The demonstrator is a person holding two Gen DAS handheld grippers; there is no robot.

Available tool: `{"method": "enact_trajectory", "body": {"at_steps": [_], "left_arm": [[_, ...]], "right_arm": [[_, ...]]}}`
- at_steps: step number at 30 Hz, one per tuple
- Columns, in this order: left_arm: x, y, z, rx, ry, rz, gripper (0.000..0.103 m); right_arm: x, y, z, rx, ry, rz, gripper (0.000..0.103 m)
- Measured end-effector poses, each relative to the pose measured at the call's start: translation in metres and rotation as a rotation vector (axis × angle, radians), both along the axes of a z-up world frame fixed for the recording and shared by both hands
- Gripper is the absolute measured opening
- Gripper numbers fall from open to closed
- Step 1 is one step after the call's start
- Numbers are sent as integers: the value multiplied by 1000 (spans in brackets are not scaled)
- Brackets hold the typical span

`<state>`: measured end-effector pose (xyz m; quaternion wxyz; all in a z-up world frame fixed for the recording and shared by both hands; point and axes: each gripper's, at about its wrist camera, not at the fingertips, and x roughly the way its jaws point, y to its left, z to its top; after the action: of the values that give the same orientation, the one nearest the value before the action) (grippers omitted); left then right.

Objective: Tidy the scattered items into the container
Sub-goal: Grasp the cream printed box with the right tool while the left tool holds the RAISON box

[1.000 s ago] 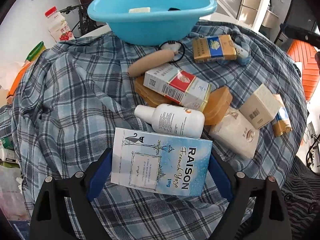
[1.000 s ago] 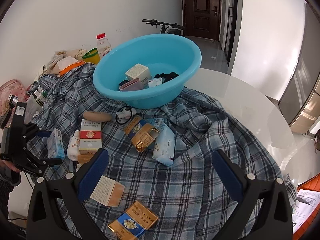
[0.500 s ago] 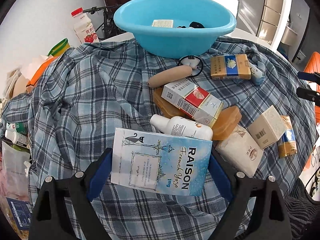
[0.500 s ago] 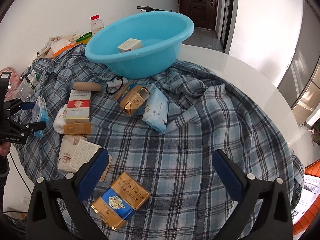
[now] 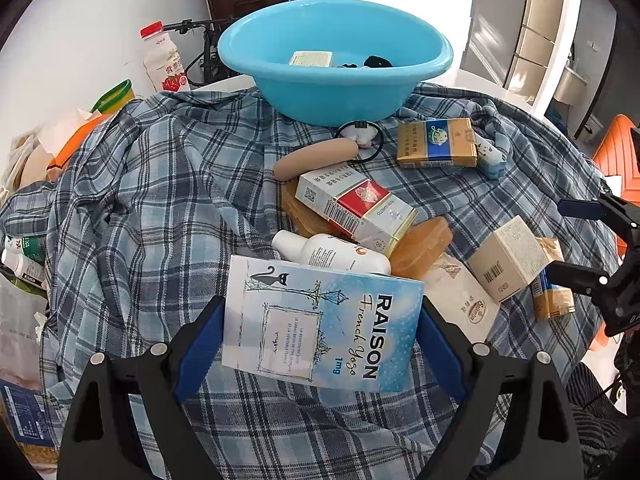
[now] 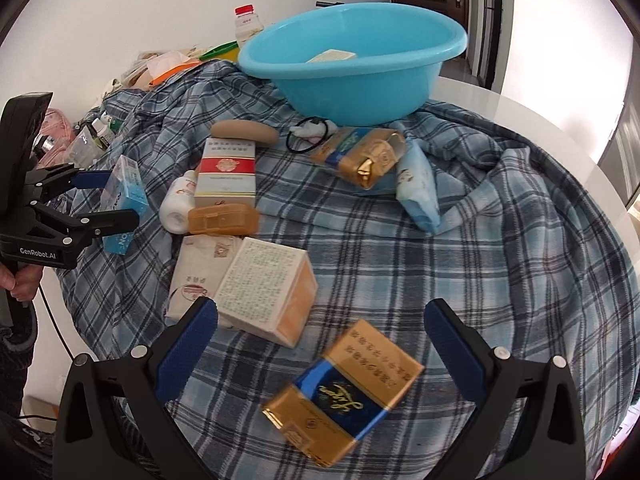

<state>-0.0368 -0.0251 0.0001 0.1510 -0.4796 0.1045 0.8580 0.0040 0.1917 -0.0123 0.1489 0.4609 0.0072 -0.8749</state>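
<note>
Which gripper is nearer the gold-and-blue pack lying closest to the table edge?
Right. The right gripper is open just above the gold-and-blue pack, which sits between its fingers. The left gripper, shut on the light-blue RAISON box, is across the plaid cloth.

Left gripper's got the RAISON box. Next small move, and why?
Probably carry it forward and up toward the blue basin, then release over it. The left gripper is shut on the RAISON box, the box is off the plaid cloth, and the basin sits straight ahead with room inside.

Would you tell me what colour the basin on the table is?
Light blue basin; the left wrist view shows it best.
</note>
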Motion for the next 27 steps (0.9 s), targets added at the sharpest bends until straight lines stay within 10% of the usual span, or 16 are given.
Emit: {"method": "enact_trajectory", "body": {"at_steps": [16, 18, 27], "left_arm": [[6, -16, -13, 3, -36, 12, 92], [6, -17, -14, 2, -36, 11, 92], [5, -9, -11, 1, -33, -10, 92]], "right_arm": [[-10, -29, -22, -2, -23, 38, 101], [-9, -25, -21, -51, -5, 33, 49], [-1, -22, -14, -16, -9, 48, 40]]}}
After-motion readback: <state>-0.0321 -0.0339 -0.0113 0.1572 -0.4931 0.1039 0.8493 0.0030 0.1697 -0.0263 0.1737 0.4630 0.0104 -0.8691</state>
